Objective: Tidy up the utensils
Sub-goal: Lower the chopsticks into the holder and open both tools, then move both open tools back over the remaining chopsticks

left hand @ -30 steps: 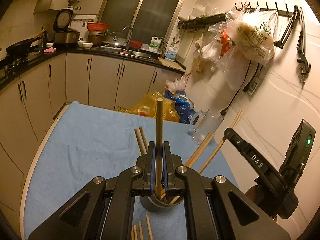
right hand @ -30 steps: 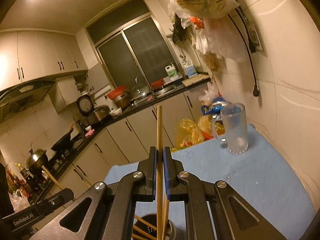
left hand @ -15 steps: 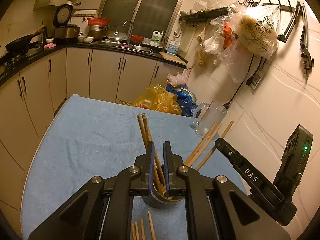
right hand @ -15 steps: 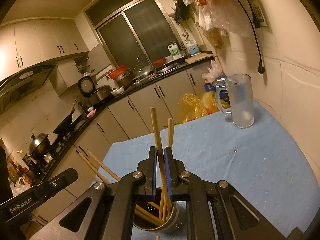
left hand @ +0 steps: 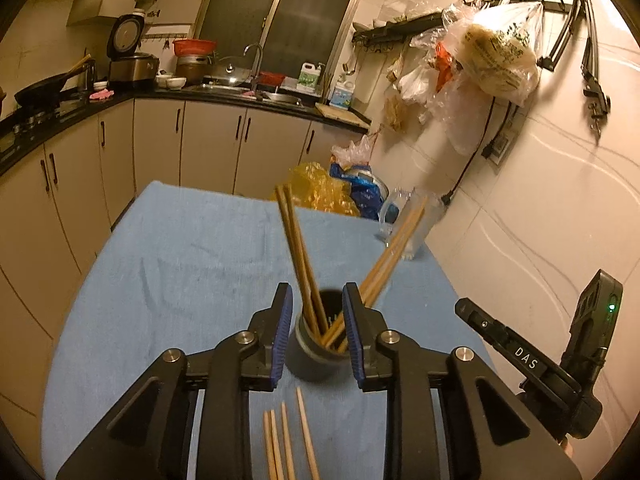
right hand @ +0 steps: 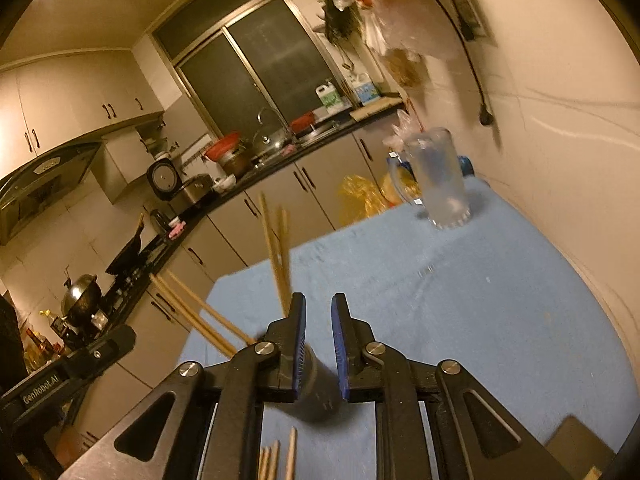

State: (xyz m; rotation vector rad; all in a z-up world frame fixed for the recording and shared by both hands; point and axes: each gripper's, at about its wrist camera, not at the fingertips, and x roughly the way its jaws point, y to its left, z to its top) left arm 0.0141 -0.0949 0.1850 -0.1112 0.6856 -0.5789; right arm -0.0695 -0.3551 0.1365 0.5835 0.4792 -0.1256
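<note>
The left gripper (left hand: pixel 314 322) hangs over a dark cylindrical utensil holder (left hand: pixel 316 354) that stands on the bench (left hand: pixel 180 264), which is covered with a blue cloth. Its jaws are spread apart, one on either side of the holder's mouth, and grip nothing.

Several wooden chopsticks (left hand: pixel 298 256) stand in the holder. One pair leans away toward the far end of the bench; another bundle (left hand: pixel 390 254) fans out to the right, toward the wall.

Four loose chopsticks (left hand: pixel 286 440) lie flat on the cloth just in front of the holder, partly under the gripper's frame. In the right wrist view they show as three or four ends (right hand: pixel 280 458) at the bottom edge.

The right gripper (right hand: pixel 318 344) sits near the same holder (right hand: pixel 316 388), which appears blurred between and beneath its jaws. Those jaws are parted with a clear gap between them, and hold nothing. The upright chopsticks (right hand: pixel 276 252) rise just left of the left jaw, apparently free of it. Further chopsticks (right hand: pixel 196 308) slant out to the left.

A clear glass mug (right hand: pixel 440 178) stands at the far right corner of the bench near the wall, well apart from the holder. Yellow and blue plastic bags (left hand: pixel 340 194) sit beyond the far edge of the bench.
</note>
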